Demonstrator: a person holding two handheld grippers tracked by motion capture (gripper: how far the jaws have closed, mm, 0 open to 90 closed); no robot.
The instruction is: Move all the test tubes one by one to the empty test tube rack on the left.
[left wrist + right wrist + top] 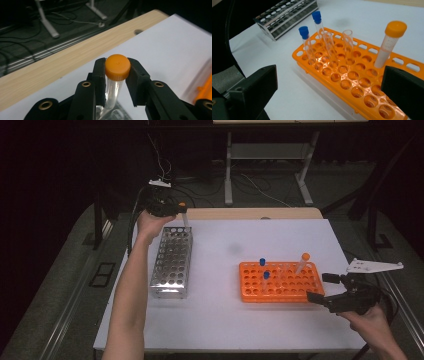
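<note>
- Left claw [117, 75] is clamped on the orange-capped tube [116, 75] just under its cap, above the far end of the steel rack [172, 262].
- Keeping the tube upright and centred over one hole before lowering should prevent it catching the rim.
- Right claw [325, 287], jaws apart, waits beside the orange rack [280, 292].
- That tube is clear plastic with a ridged orange screw cap.
</note>
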